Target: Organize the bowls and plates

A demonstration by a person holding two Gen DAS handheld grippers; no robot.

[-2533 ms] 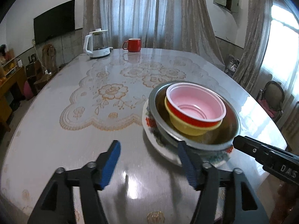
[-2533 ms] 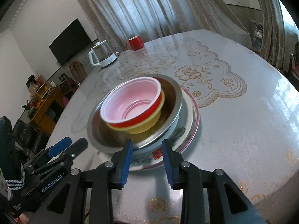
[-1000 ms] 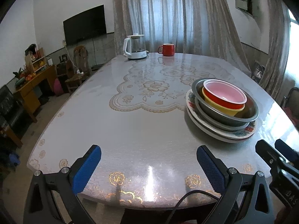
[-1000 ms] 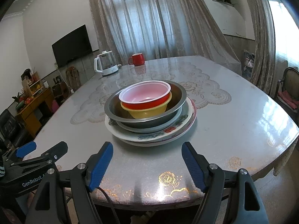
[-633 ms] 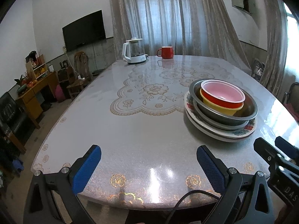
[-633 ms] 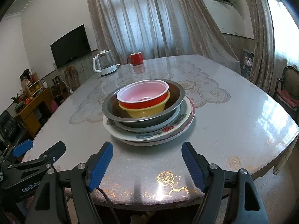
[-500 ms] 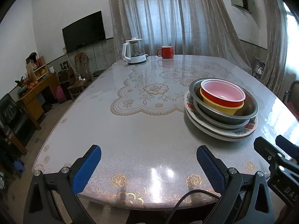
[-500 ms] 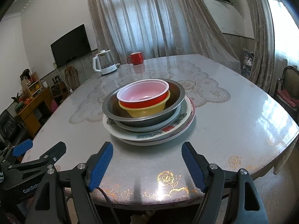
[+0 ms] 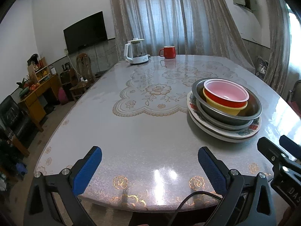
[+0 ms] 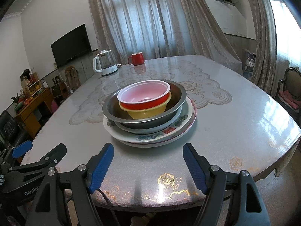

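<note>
Bowls point(image 10: 144, 101) sit nested, mouths up, on plates point(image 10: 150, 133); left gripper point(image 9: 150, 166) and right gripper point(image 10: 147, 163) spread, empty.

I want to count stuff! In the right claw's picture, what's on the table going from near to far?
Flowered white plate → red plastic bowl → white electric kettle → red mug.

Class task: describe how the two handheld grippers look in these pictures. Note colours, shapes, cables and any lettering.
Both grippers are black frames with triangular cut-outs and silver screws. The left gripper and right gripper each carry two ribbed blue pads on angled fingers. A black cable trails beneath each. White lettering "GenRob" shows on the left gripper's side in the right wrist view, and "DAS" on the right gripper's in the left view.
</note>
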